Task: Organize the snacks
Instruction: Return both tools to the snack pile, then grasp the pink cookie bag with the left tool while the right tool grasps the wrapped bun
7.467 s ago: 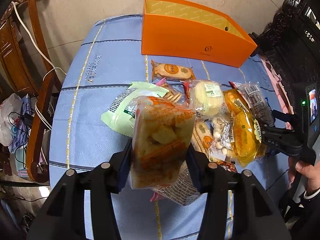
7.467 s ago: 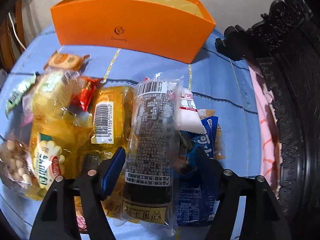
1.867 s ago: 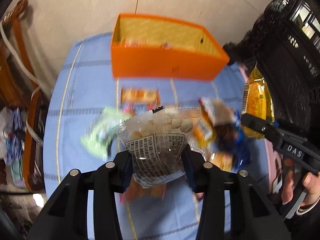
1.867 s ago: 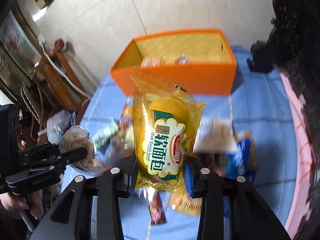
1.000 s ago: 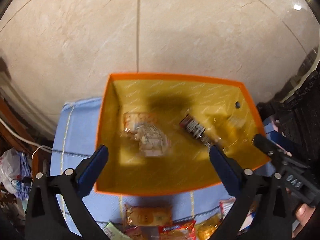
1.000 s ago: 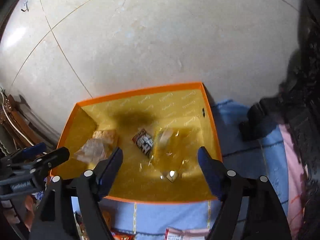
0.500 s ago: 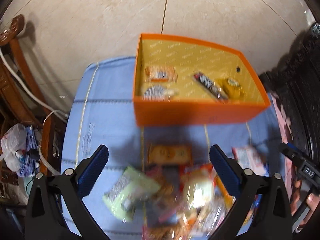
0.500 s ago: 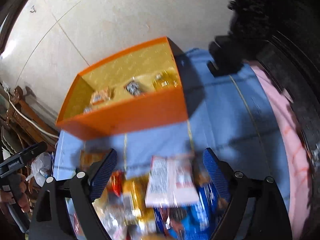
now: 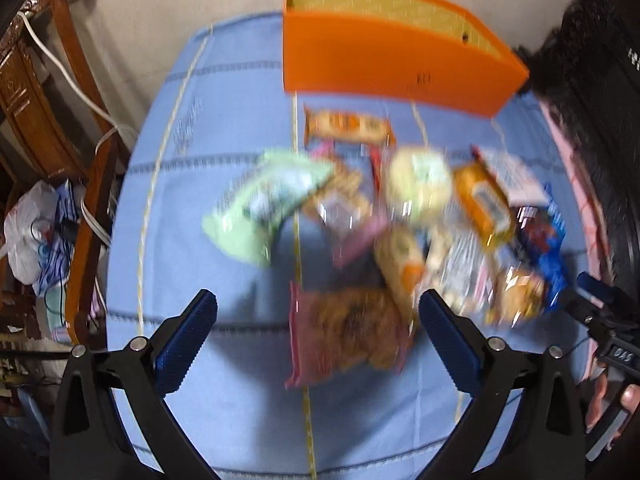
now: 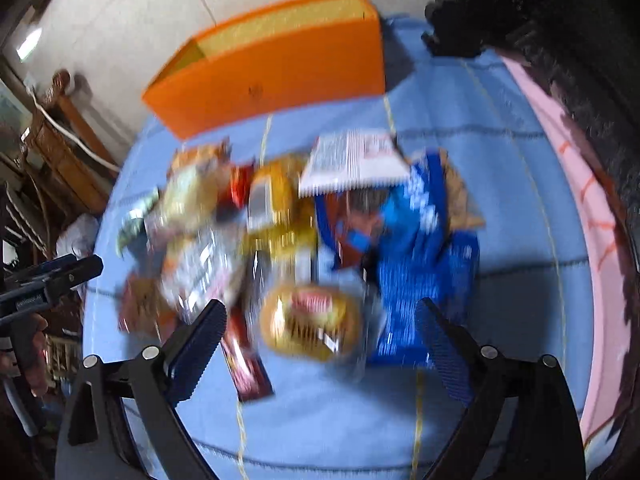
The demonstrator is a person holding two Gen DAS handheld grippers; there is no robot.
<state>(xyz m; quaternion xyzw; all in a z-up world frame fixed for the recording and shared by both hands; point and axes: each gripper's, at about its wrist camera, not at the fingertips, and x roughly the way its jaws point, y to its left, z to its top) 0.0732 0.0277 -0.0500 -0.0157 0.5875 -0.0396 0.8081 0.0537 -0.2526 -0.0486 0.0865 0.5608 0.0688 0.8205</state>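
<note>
Lying below open hand-held gripper [image 9: 318, 326], snacks [image 9: 384, 216]

Pale tiled floor [image 9: 168, 8]. Carved wooden chair [image 9: 60, 92] stands at left with a white cable [image 9: 80, 88] draped over it. Dark carved furniture [image 10: 560, 40] stands at right. Blue cloth [image 9: 224, 128] covers the counter.

surface: blue tablecloth [image 9: 224, 128] | on it: orange box [image 9: 384, 64], snack packets [image 9: 352, 216]

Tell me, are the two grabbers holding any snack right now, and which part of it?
Nothing is held. The left gripper and the right gripper both stand open above the snack pile; the right's jaws have just been opening.
</note>
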